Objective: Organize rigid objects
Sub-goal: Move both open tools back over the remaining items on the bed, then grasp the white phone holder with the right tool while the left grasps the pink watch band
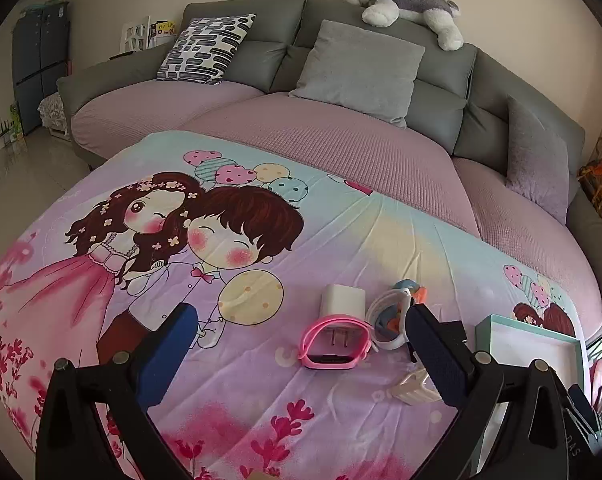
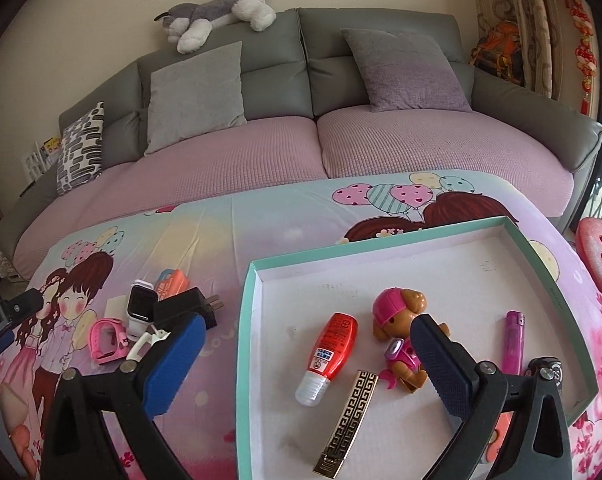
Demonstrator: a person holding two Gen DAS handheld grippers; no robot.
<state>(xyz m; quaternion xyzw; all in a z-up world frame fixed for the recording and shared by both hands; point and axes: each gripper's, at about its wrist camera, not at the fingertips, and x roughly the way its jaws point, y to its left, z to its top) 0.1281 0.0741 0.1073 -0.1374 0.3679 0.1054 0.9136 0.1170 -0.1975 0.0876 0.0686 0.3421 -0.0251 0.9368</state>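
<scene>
A grey sofa [image 1: 381, 64] with pink seat covers stands behind the work surface, a plush dog [image 1: 405, 4] lying on its backrest and cushions propped along it. In front lies a cartoon-printed cloth [image 1: 261, 380], smooth with a few creases.

On the cloth, left of the box, sits a loose cluster — a white plug adapter [image 1: 342, 300], a pink watch [image 1: 333, 344] looped against its prongs, a white watch [image 2: 139, 308], a black adapter [image 2: 187, 306], an orange-and-blue pack [image 2: 173, 282] and a pale clip [image 2: 147, 344]. Nothing lies between this cluster and the box.

The shallow cardboard box [image 2: 247, 320], teal-rimmed and white inside, holds a red squeeze bottle [image 2: 331, 350] with a clear cap, a hard plastic toy puppy [image 2: 401, 332] in a pink cap, a glossy magenta lighter [image 2: 513, 340] and a flat gold-and-black patterned bar [image 2: 347, 416].

The left gripper [image 1: 301, 360] stands wide open over the cluster, gripping nothing. The right gripper [image 2: 305, 364] is likewise spread wide above the box — empty, its ribbed pads clear of the items.
</scene>
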